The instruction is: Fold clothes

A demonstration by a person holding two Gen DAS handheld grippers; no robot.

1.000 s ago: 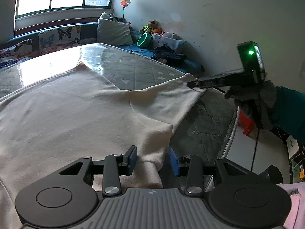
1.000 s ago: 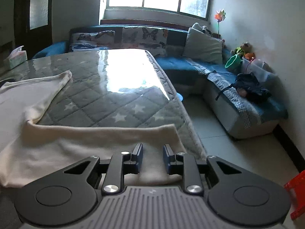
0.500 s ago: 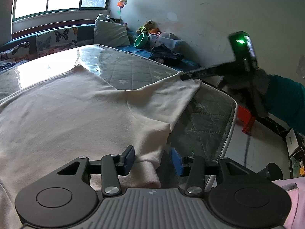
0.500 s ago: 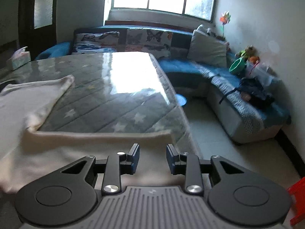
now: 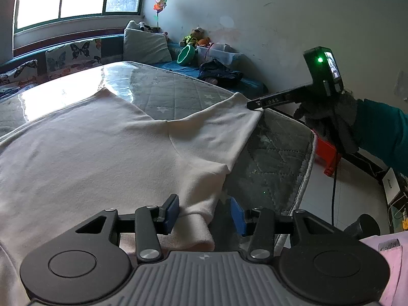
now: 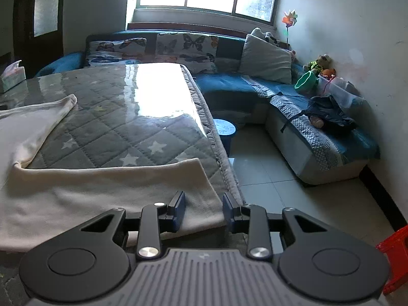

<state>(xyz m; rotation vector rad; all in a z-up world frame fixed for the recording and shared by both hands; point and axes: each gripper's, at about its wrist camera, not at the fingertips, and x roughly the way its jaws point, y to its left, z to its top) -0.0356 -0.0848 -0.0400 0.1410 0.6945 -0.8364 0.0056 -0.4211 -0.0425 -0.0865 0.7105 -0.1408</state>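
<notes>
The garment (image 5: 102, 153) lies spread on the quilted table (image 6: 132, 117), one sleeve (image 6: 109, 188) reaching to the table's right edge. The left gripper (image 5: 204, 214) sits over the garment's near corner; the right gripper (image 6: 202, 210) over the sleeve end. Behind and right of the table runs a sofa (image 6: 255, 89) (cushions along its back). A tissue box (image 6: 12, 76), apparently, stands far left.

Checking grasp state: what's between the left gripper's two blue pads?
In the left wrist view, the cream garment's cuff end lies between the left gripper's pads, nearer the left one. The jaws are opening; neither pad presses it.
</notes>
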